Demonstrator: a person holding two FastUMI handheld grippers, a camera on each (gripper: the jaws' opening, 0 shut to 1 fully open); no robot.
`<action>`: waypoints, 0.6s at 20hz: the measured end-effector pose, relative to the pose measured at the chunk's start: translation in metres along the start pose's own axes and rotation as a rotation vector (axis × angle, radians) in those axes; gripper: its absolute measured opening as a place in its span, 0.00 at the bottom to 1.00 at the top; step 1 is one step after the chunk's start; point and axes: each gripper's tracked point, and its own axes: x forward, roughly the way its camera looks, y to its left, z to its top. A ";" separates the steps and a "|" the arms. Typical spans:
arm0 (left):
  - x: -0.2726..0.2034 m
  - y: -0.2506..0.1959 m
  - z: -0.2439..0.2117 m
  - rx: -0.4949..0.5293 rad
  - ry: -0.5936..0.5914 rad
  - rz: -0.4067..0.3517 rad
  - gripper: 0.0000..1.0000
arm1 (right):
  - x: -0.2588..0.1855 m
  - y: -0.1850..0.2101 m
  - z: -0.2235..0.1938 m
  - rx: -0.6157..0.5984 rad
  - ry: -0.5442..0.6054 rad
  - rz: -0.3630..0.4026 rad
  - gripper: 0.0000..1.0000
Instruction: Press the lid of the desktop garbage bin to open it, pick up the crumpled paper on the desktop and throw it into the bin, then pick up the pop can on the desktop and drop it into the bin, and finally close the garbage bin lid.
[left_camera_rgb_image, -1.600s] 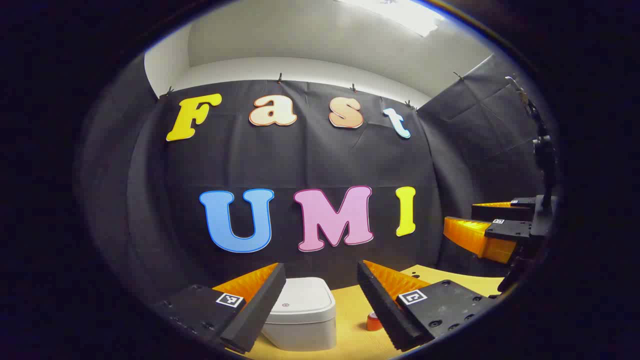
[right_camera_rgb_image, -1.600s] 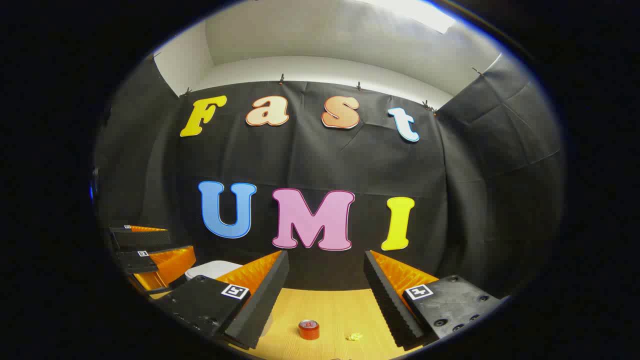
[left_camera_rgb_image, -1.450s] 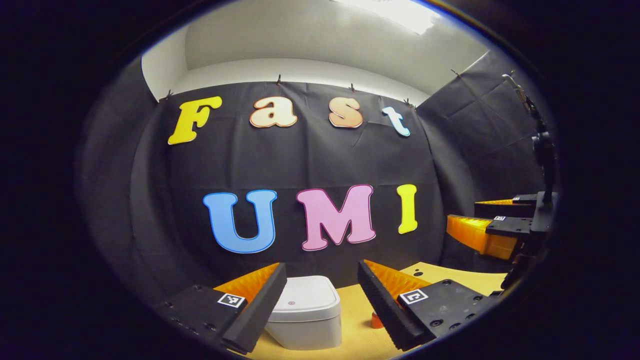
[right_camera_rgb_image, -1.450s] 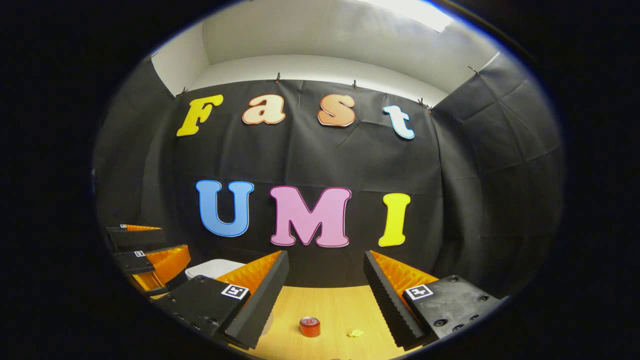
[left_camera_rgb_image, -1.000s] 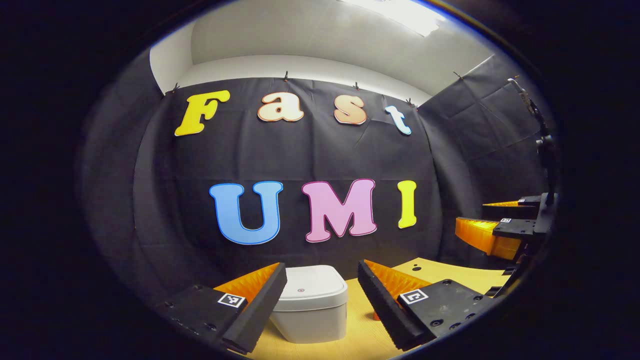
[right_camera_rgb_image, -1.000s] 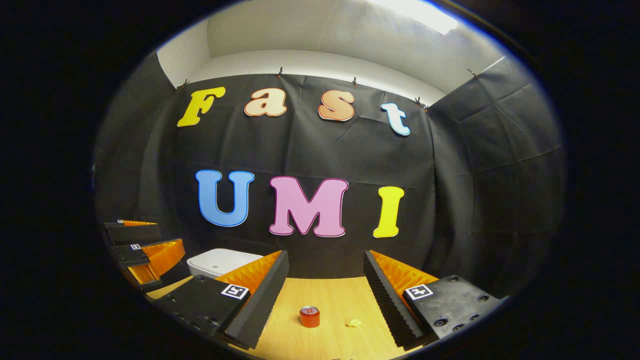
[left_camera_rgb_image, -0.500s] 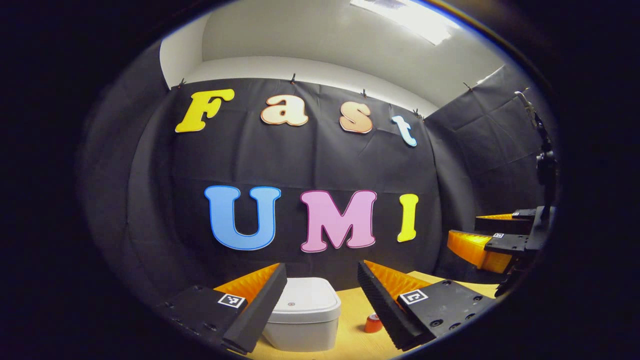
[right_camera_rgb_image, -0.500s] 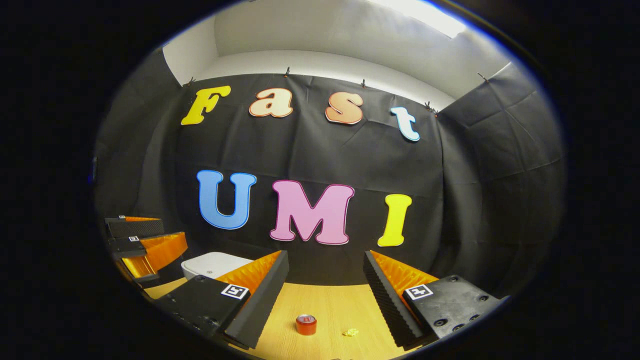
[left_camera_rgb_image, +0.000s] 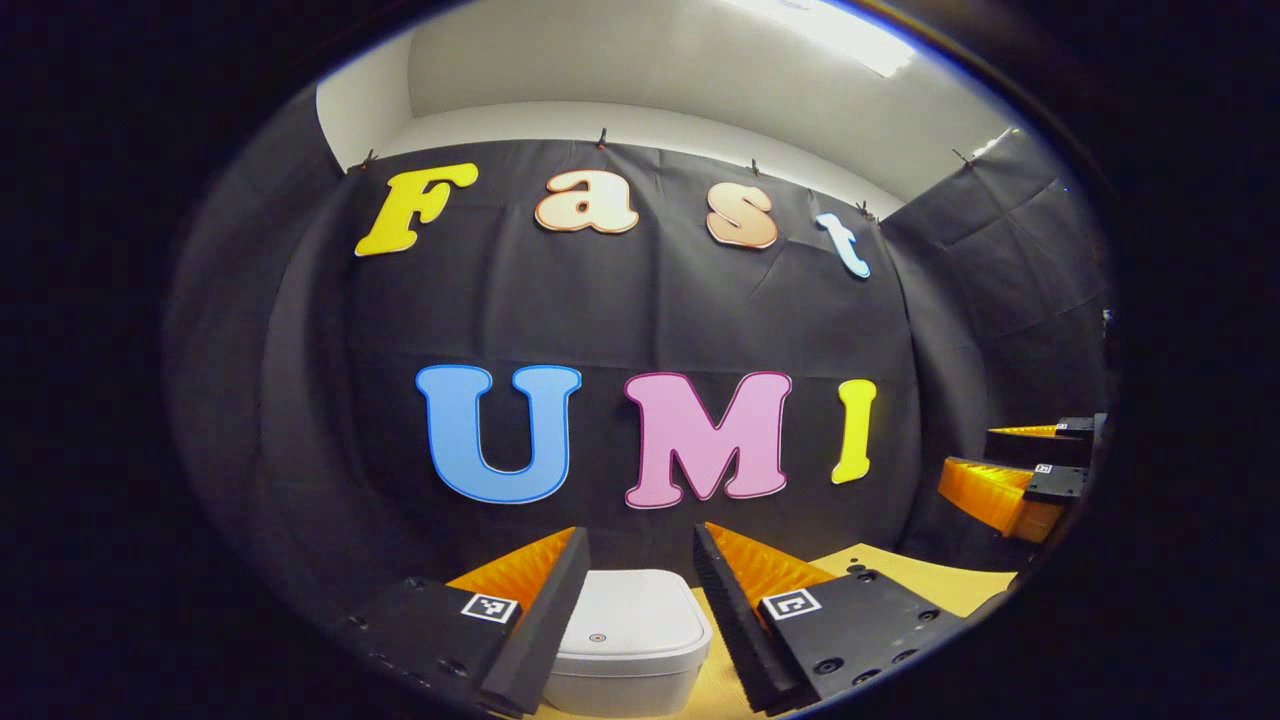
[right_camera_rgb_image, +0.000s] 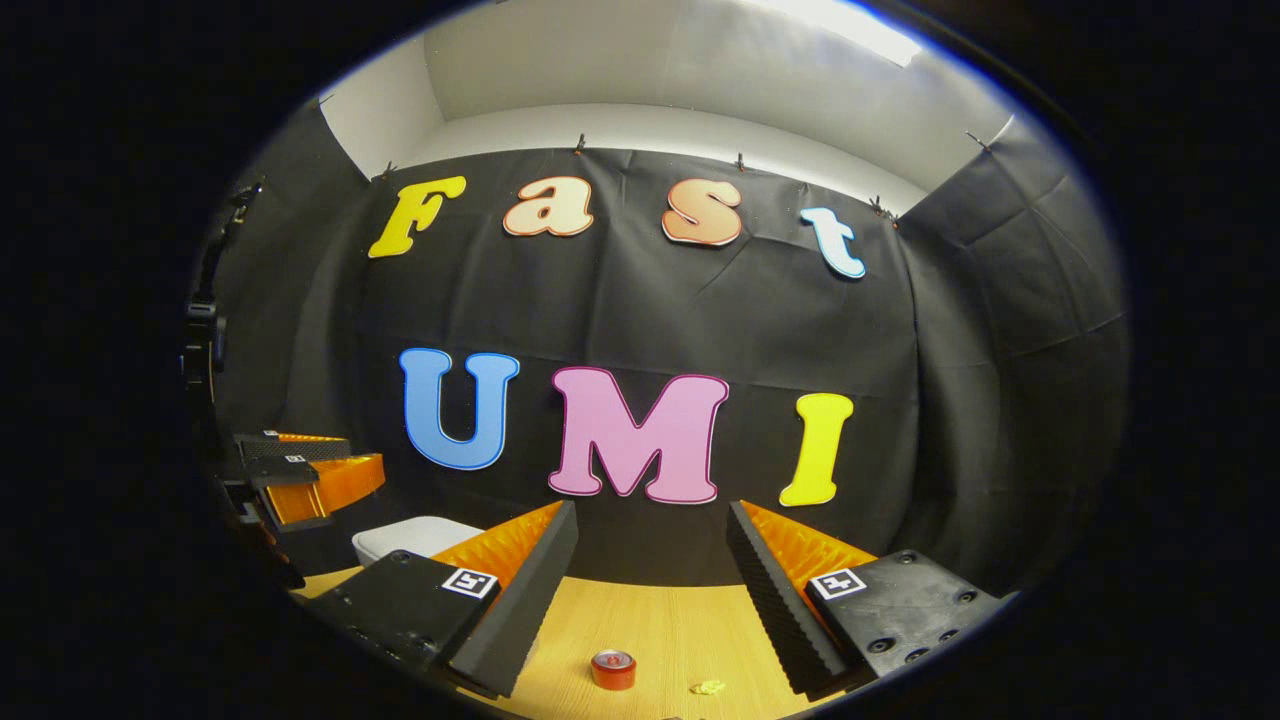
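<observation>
My own left fingers (left_camera_rgb_image: 560, 590) cover both flanks of the bin (left_camera_rgb_image: 632, 640), so I see just its lid and a strip of front wall between them, and its base runs off the bottom of the left gripper view. From my right side, my near finger hides most of that same bin (right_camera_rgb_image: 415, 540); one pale corner shows past it. The can (right_camera_rgb_image: 613, 669) ahead of my right jaws is too small to judge its markings, and the paper ball (right_camera_rgb_image: 708, 687) is a speck, partly clipped at the lower edge. My right gripper (left_camera_rgb_image: 1010, 470) sits at the far rim of the left gripper view, its body cut away. The table (right_camera_rgb_image: 660, 620) is largely masked by my fingers.
</observation>
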 end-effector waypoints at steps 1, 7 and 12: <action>0.006 0.002 -0.011 -0.013 0.038 0.007 0.65 | 0.001 -0.005 -0.002 -0.008 0.001 -0.002 0.97; 0.037 0.028 -0.082 0.003 0.233 0.053 0.08 | 0.005 -0.020 -0.021 -0.010 0.048 -0.009 0.97; 0.057 0.036 -0.143 0.052 0.367 0.032 0.06 | 0.001 -0.033 -0.048 -0.002 0.121 -0.030 0.97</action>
